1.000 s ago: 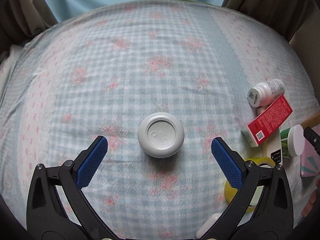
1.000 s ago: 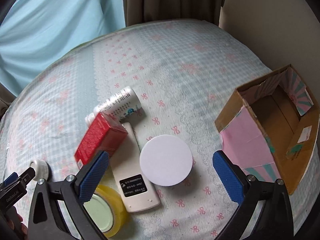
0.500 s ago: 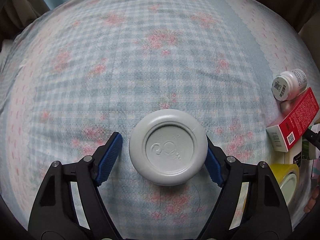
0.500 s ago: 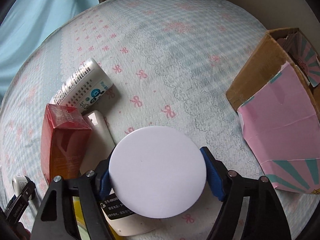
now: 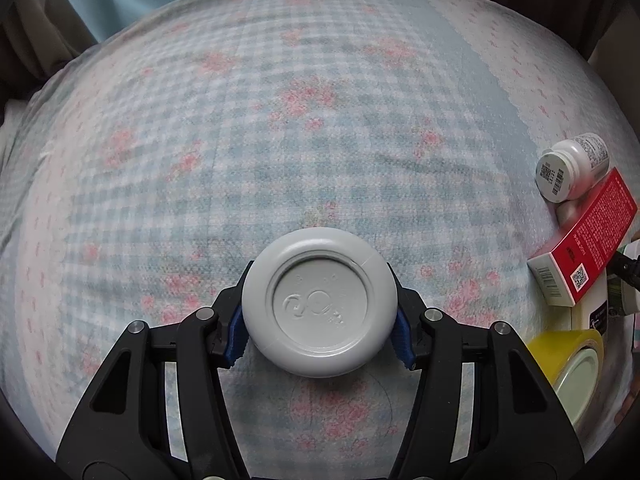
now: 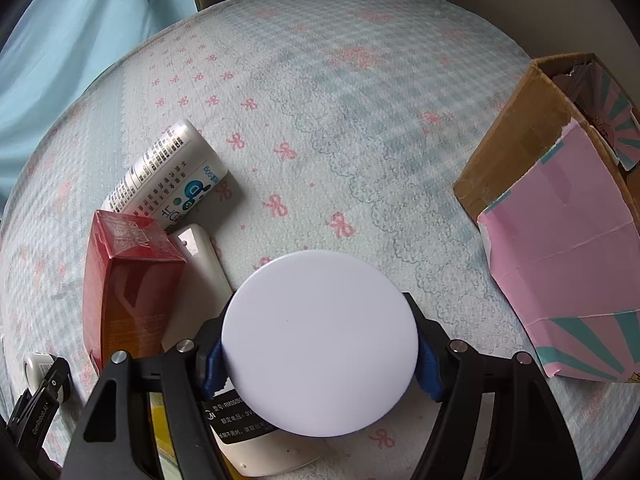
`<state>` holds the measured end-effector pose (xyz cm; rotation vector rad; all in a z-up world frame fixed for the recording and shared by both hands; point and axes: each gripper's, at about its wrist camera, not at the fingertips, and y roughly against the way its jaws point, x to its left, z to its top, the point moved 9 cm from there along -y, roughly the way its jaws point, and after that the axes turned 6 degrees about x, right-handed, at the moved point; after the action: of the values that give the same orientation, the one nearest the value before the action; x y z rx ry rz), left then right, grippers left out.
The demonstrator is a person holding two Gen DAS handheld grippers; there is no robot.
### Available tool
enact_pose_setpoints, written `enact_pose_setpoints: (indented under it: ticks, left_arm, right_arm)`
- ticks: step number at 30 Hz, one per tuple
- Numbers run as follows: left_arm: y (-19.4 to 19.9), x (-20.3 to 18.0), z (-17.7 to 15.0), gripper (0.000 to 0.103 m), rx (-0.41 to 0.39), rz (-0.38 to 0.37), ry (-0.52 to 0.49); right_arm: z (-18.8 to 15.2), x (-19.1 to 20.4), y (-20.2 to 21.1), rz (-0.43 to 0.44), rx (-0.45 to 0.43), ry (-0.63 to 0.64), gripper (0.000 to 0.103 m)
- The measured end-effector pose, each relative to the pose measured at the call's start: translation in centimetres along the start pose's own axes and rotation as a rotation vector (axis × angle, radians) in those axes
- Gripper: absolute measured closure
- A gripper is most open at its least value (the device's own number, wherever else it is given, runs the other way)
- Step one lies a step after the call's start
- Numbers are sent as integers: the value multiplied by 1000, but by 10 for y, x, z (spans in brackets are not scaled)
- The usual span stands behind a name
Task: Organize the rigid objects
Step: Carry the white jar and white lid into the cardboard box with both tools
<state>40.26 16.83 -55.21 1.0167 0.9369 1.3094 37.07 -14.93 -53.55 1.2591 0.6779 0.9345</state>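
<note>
L gripper [image 5: 320,330] pinches grey disc [image 5: 319,303]; R gripper [image 6: 320,364] pinches white lid [image 6: 319,343].

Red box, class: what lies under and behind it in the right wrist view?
The red box overlaps a white remote, which runs on beneath the white round lid. A white bottle lies behind it. Whatever is beneath the box's far side is covered.
</note>
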Motion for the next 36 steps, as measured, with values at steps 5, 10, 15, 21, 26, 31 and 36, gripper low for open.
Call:
enact_pose_setpoints:
  ticks: [5, 10, 15, 21, 26, 31, 36]
  left_arm:
    - [6, -4, -2, 50, -13, -7, -3]
    - [32, -7, -4, 50, -57, -13, -14]
    - [77, -14, -3, 50, -104, -21, -16]
    - [152, -35, -3, 50, -144, -32, -65]
    - [214, -69, -10, 50, -169, -62, -100]
    - [271, -116, -20, 50, -195, -76, -95]
    - [313, -186, -28, 50, -193, -96, -91]
  right_arm:
    - [-4, -3, 7, 13, -25, 24, 34]
    - [-6, -10, 19, 36, -32, 22, 34]
    - [-6, -8, 57, 63, -72, 77, 34]
    - [-5, -8, 132, 128, -94, 126, 34]
    - [-5, -15, 198, 182, -110, 198, 34]
    - [3, -34, 251, 245, -127, 293, 34]
    - [15, -79, 291, 301, -132, 371, 34]
